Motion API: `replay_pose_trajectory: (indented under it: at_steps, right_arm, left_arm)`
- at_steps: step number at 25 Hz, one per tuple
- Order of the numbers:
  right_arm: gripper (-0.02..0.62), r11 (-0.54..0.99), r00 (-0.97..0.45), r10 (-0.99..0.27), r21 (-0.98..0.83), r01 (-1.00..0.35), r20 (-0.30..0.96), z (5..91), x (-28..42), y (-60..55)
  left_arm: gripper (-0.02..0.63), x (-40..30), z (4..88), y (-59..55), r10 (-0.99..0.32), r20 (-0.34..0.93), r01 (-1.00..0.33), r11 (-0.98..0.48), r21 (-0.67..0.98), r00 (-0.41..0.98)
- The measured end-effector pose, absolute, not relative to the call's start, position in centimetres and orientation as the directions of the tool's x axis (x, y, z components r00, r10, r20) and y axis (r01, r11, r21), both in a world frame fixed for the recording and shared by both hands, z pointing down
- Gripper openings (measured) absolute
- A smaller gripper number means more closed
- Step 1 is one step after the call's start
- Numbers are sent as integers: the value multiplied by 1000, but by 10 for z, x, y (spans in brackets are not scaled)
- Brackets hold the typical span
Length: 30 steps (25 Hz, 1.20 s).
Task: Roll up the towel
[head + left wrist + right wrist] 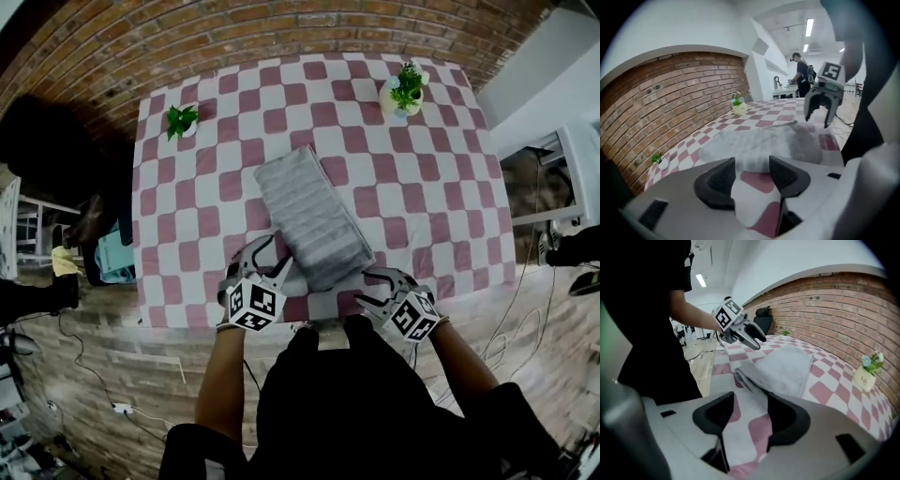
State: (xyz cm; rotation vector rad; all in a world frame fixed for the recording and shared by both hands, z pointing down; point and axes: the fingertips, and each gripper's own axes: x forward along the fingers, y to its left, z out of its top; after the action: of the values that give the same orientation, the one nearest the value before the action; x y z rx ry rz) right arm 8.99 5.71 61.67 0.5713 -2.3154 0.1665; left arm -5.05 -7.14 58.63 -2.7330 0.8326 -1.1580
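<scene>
— Where does the towel lie?

— The grey folded cloth towel [312, 217] lies flat and slantwise on the table with the pink-and-white checked cloth [441, 187]. Its near end reaches toward the front edge, between the two tongs.

— And what do the tongs grip?

— Nothing. The left gripper [752, 165] has its jaws partly apart, with only checked cloth between them and the towel's edge just ahead. The right gripper [751, 401] is also partly open and empty, just short of the towel's near corner.

— Any containers?

— Two, at the far corners. A small white pot [190, 130] holds a green leafy sprig [180, 116]. A cream pot [398, 103] holds a green plant with pale flowers [409, 81]. Both stand well apart from the towel.
</scene>
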Motion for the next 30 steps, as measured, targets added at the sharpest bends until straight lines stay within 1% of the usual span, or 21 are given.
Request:
replay_pose_trajectory:
  at_steps: [4, 8, 11, 14, 18, 21, 22, 23, 25, 27, 29, 30]
  right_arm:
    - [229, 925, -617, -326, 107, -365, 716, 622, 107, 41]
    - [267, 961, -617, -265, 153, -230, 741, 630, 109, 34]
    - [280, 977, -614, -215, 175, -125, 760, 639, 109, 29]
    - [285, 987, -589, -154, 155, -49, 793, 651, 112, 25]
    - [284, 997, -593, -76, 57, -51, 801, 658, 116, 19]
    - [285, 998, -618, -39, 1, -62, 785, 659, 116, 16]
    - [282, 998, -625, -38, -3, -64, 780, 658, 116, 14]
    - [266, 998, -631, -42, -1, -68, 774, 658, 116, 11]
    - [219, 996, -639, -61, 10, -84, 767, 656, 116, 5]
    - [173, 995, -638, -83, 24, -100, 766, 656, 117, 0]
    - [140, 993, -633, -96, 33, -111, 768, 656, 117, -2]
    - [119, 993, -631, -98, 33, -115, 770, 656, 118, -1]
  left_arm:
    - [230, -23, 591, -13, -399, 677, -393, -903, -172, 619]
    - [238, -2, 601, 29, -342, 719, -352, -925, -144, 605]
    - [241, 6, 613, 46, -318, 747, -363, -925, -110, 584]
    - [235, 9, 626, 49, -308, 768, -391, -917, -82, 561]
    - [230, 16, 638, 44, -269, 792, -411, -911, -26, 547]
    - [229, 18, 646, 42, -228, 823, -398, -918, -2, 521]
    - [221, 18, 647, 40, -225, 829, -394, -919, -6, 511]
    - [204, 17, 648, 38, -225, 832, -394, -919, -8, 507]
    - [170, 15, 648, 35, -229, 830, -395, -918, -11, 508]
    - [166, 14, 649, 34, -229, 827, -390, -921, -12, 513]
    - [158, 14, 650, 34, -230, 828, -382, -924, -21, 511]
    - [138, 14, 650, 35, -229, 831, -376, -926, -26, 506]
